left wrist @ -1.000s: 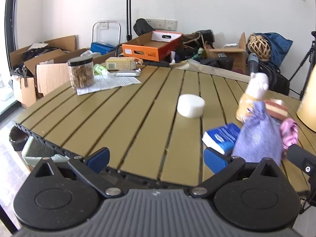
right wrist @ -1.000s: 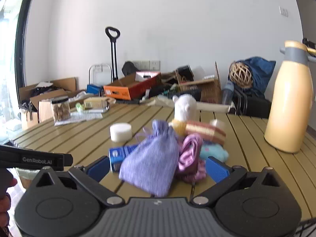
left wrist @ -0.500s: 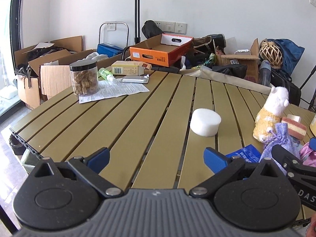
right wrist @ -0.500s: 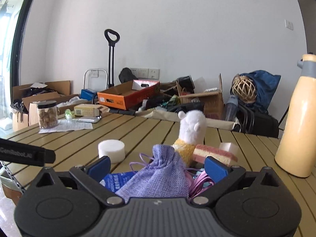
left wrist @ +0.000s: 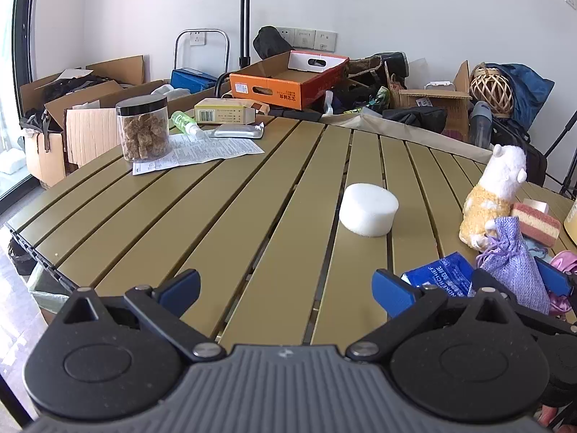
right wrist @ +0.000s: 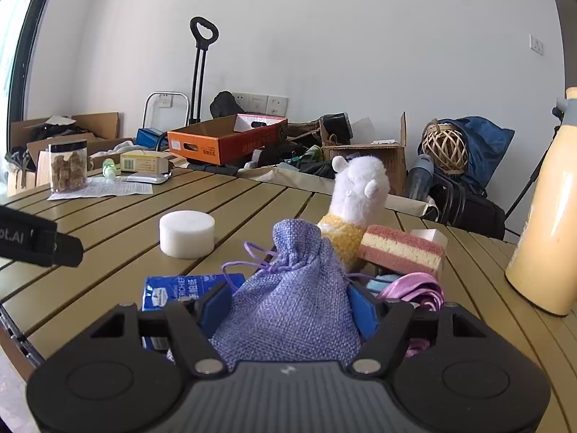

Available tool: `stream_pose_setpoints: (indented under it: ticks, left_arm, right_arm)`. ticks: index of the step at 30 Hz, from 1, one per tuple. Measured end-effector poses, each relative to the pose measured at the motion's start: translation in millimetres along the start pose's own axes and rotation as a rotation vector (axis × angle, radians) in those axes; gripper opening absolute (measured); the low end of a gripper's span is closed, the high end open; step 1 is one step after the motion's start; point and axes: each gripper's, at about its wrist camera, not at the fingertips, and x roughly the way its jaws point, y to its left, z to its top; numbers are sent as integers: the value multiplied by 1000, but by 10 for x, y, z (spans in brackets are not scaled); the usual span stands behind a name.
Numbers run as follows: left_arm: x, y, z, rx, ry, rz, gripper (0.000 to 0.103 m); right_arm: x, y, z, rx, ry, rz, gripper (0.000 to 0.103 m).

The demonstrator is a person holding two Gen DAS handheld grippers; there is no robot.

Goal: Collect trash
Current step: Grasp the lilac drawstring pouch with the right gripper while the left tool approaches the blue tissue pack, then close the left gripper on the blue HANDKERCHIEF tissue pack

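- My right gripper (right wrist: 290, 306) sits low in the centre of its view; its jaws have just been closing in, and the blue pads now press both sides of the purple drawstring pouch (right wrist: 294, 296), grasping it.
- The pouch rests on the slatted table (right wrist: 252, 202), beside a blue tissue pack (right wrist: 173, 290) at lower left and a pink cloth (right wrist: 414, 288) at lower right.
- Behind the pouch stand a plush toy (right wrist: 355, 195) and a pink sponge (right wrist: 400, 249).
- My left gripper (left wrist: 286, 285) is released, jaws spread wide over bare slats at the bottom of its view.
- A white foam puck (left wrist: 368, 213) lies right of centre there, well apart from a jar (left wrist: 144, 126) at upper left.
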Motion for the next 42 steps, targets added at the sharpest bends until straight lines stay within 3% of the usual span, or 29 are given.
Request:
stream_pose_setpoints:
  ticks: [8, 16, 22, 27, 42]
  left_arm:
    - [10, 14, -3, -17, 12, 5, 103]
    - [6, -38, 0, -15, 12, -4, 103]
    - [4, -135, 17, -15, 13, -25, 103]
    - [29, -297, 17, -1, 25, -53, 103]
    - [227, -1008, -99, 53, 41, -109, 103]
  right_arm:
    - [-148, -43, 17, 28, -34, 41, 31]
    - [-262, -175, 80, 110, -95, 109, 13]
    - [-508, -382, 196, 201, -198, 132, 12]
    - [-696, -672, 268, 273, -263, 103, 12]
    - [-895, -1521, 38, 422, -252, -19, 12]
